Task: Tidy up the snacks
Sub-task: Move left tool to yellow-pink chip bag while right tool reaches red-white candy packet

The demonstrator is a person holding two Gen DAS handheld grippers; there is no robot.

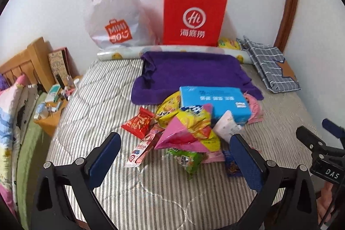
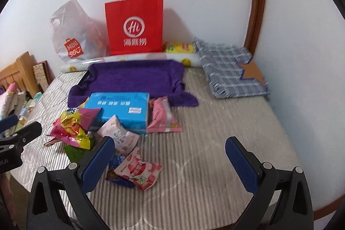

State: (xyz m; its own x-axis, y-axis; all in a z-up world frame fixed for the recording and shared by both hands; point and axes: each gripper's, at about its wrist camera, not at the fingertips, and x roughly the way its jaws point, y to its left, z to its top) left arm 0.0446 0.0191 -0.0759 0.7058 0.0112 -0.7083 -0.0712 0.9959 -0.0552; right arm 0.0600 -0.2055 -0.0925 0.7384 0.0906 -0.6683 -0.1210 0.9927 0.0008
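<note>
- Centrally on the bed with the grey-and-white striped quilt (image 1: 103, 87) lies a loose heap of snack packets (image 1: 183, 133), piled against a flat light-blue rectangular pack with white lettering (image 1: 213, 100). The heap sits toward the near edge, well apart from the side edges.
- Within the heap, a crumpled pink-and-yellow foil bag (image 1: 185, 133) lies on top; a small red foil packet (image 1: 138, 124) rests at its left, a green packet (image 1: 187, 160) pokes out nearer the near edge, and a white-and-pink pouch (image 2: 118, 135) leans against the blue pack.
- Slightly apart, nearest the near edge, lies a strawberry-printed pink-and-white packet (image 2: 140, 171).
- Left gripper (image 1: 174, 156) hovers above the heap, jaws spread wide and grasping nothing, the pink-and-yellow bag between them.
- Right gripper (image 2: 170, 161) is likewise released and empty; the strawberry packet lies just beside its left finger.
- Judgement: sorting has not visibly begun. A good first pick is the top or outlying packet, pinched by a sealed edge so the foil does not slip or crush.
- Behind the pack, a purple towel (image 1: 194, 70) is spread flat, a likely sorting area.
- Against the wall at the far edge stand a red paper carrier bag with white logo (image 1: 194, 16) and a translucent white plastic shopping bag (image 1: 116, 18); either might receive snacks.
</note>
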